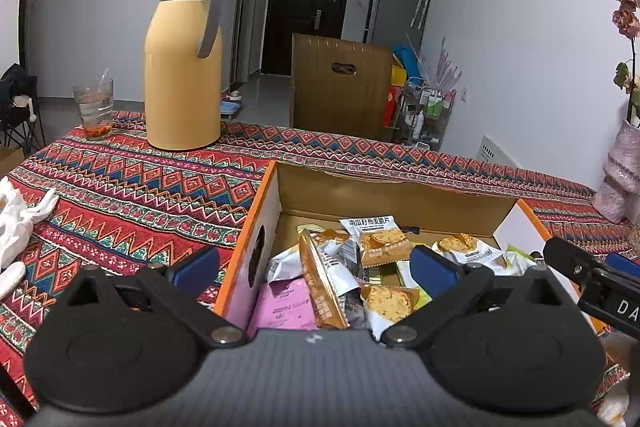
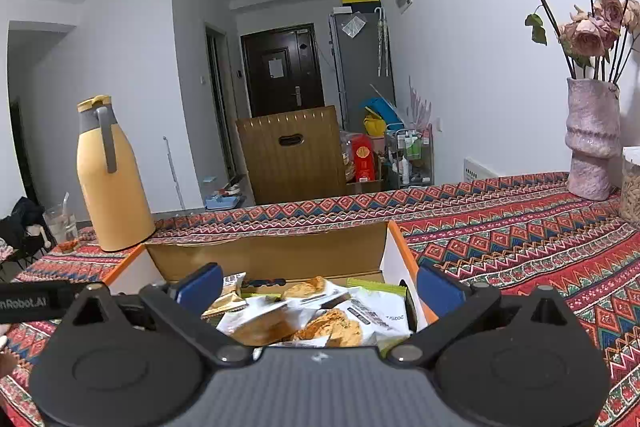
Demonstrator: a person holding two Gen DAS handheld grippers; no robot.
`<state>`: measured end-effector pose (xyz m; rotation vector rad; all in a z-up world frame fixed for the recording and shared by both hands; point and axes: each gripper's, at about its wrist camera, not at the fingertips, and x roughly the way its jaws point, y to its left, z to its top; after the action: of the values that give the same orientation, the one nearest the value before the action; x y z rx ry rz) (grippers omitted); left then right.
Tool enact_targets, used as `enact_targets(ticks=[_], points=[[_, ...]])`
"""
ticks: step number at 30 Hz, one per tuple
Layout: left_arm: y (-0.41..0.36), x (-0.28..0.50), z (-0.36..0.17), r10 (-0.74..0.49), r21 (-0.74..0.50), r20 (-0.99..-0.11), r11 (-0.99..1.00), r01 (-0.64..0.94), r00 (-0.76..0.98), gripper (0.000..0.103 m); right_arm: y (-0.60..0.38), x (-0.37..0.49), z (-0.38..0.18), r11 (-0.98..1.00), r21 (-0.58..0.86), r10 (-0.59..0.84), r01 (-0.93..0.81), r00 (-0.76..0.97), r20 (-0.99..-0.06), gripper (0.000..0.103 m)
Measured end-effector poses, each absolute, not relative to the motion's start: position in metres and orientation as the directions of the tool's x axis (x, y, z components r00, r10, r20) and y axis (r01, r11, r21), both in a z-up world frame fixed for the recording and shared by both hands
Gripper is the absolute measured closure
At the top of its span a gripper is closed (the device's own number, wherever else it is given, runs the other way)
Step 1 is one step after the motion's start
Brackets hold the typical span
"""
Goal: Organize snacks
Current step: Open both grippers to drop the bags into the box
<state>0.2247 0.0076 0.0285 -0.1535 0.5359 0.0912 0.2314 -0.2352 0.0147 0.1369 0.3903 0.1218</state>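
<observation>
Open cardboard box (image 1: pixel 276 203) on the patterned tablecloth (image 1: pixel 132 187), holding loose snack packets (image 1: pixel 376 239). Left gripper (image 1: pixel 316 265) and right gripper (image 2: pixel 318 287) both hang over its near edge, jaws spread wide, empty. Yellow thermos jug (image 1: pixel 184 67) stands far left.

Straight ahead of my tongs I see pale walls (image 2: pixel 460 39) and a corridor ending in a dark door (image 2: pixel 282 69). A grey fridge (image 2: pixel 362 63) stands right of it, a brown cardboard box (image 2: pixel 292 155) on the pale floor (image 1: pixel 266 99) before it. Beneath the tongs lies a patterned tablecloth (image 2: pixel 520 227). Light is cool and even.
</observation>
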Motion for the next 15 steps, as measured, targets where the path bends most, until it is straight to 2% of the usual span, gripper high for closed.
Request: enact_targets(ticks=[9, 15], points=[[0.008, 0.184, 0.051, 0.075, -0.094, -0.47, 0.987, -0.134, 0.879, 0.0, -0.24, 0.202, 0.035, 0.984, 0.15, 0.146, -0.1, 0.931, -0.334, 0.0], [0.016, 0.142, 0.053, 0.071, -0.065, -0.459, 0.991, -0.113, 0.886, 0.0, -0.24, 0.162, 0.036, 0.984, 0.123, 0.164, -0.128, 0.924, -0.346, 0.0]])
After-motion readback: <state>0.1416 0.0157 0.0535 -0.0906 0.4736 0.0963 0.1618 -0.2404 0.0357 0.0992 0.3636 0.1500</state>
